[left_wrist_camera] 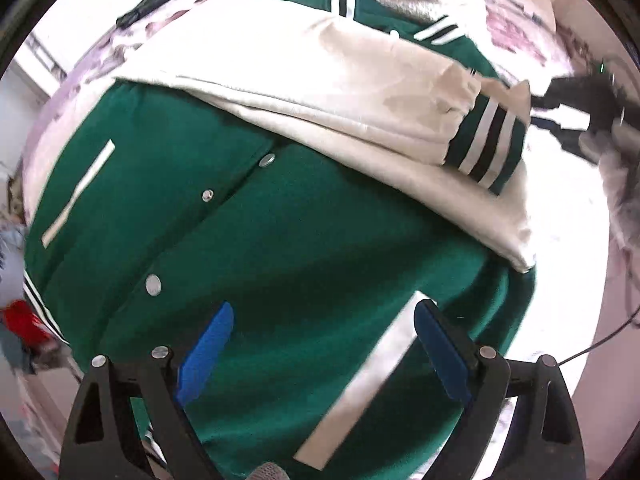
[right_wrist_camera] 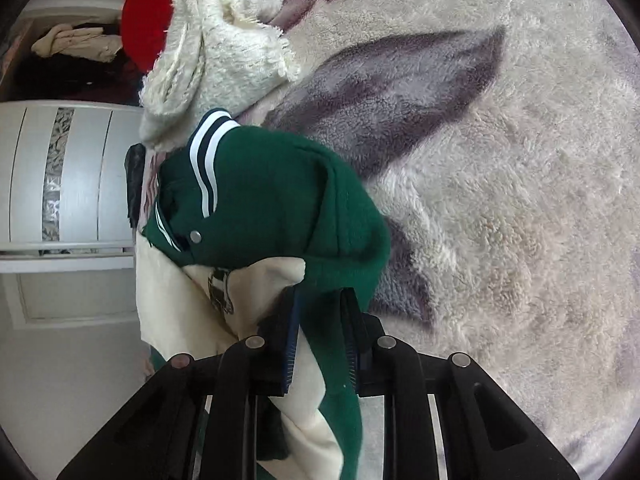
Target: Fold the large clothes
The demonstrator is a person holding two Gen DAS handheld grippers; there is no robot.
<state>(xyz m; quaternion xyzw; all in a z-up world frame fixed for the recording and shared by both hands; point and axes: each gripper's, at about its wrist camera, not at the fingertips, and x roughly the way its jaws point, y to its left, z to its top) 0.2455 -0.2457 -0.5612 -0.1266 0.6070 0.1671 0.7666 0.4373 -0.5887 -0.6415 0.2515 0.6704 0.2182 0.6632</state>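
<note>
Right tool (right_wrist_camera: 320, 332) pinches jacket (right_wrist_camera: 280, 200) edge beside blanket (right_wrist_camera: 520, 160).

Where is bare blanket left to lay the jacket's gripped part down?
Free: the fleece blanket right of the green jacket, across the purple leaf print. Crowded: upper left, where the cream knit and red garment pile up.

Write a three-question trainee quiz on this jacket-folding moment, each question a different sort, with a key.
1. True or false: the left gripper is clamped on the green jacket.
2. Which colours of fabric sit between the right gripper's jaws? A) red only B) green and cream C) black only
3. Fill in: the cream sleeve folded across the jacket ends in a striped ____.

Key
1. False: its jaws stand wide open above the jacket front.
2. B
3. Cuff
</note>
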